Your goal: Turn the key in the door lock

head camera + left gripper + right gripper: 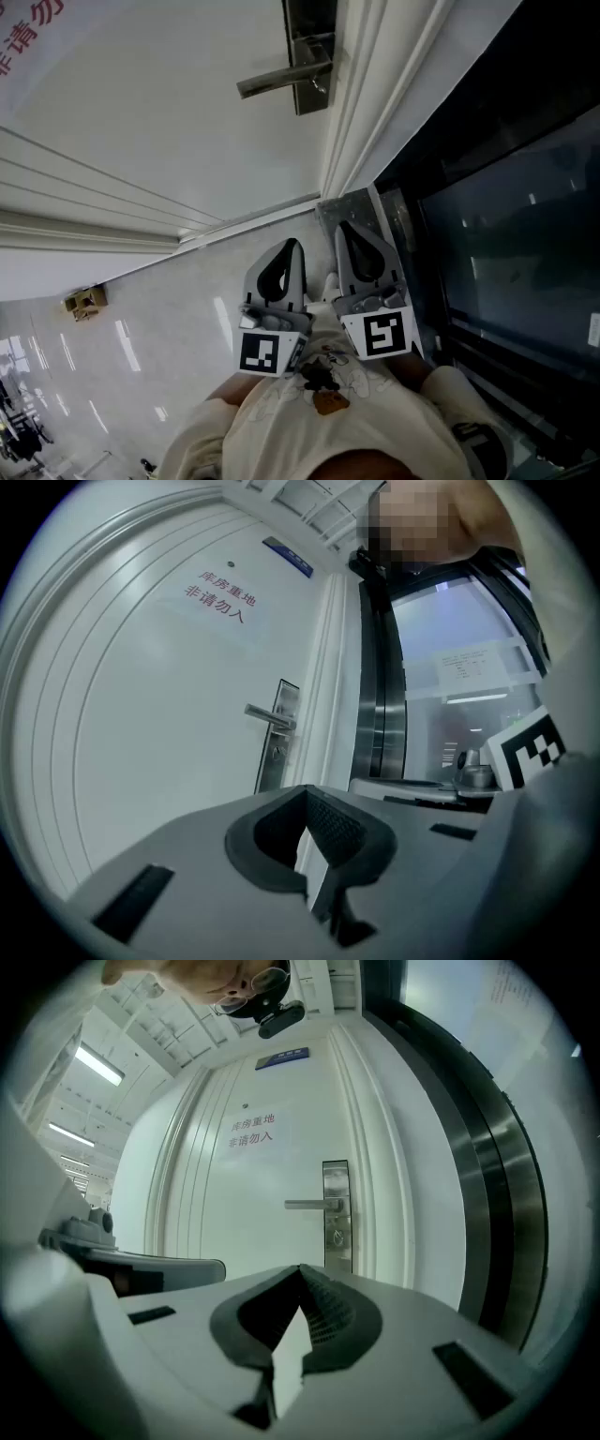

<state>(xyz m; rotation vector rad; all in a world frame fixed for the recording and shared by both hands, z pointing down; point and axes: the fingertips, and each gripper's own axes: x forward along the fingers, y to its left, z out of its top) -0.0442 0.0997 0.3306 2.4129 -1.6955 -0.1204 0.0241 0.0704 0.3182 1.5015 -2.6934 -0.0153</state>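
A white door (141,103) carries a silver lever handle (277,82) on a metal lock plate (311,52). Under the handle the key (337,1237) shows as a small ring shape in the lock; it is too small to make out more. My left gripper (293,246) and right gripper (345,230) are side by side near my body, both pointing level at the door and well short of it. In each gripper view the ribbed pads meet at the tips with nothing between them, on the left gripper (305,795) and on the right gripper (300,1269). Both are shut and empty.
A dark glass wall with a metal frame (506,234) runs to the right of the door frame (361,103). Red characters (217,597) are printed on the door. A small brass door stop (84,302) sits on the glossy floor at the left.
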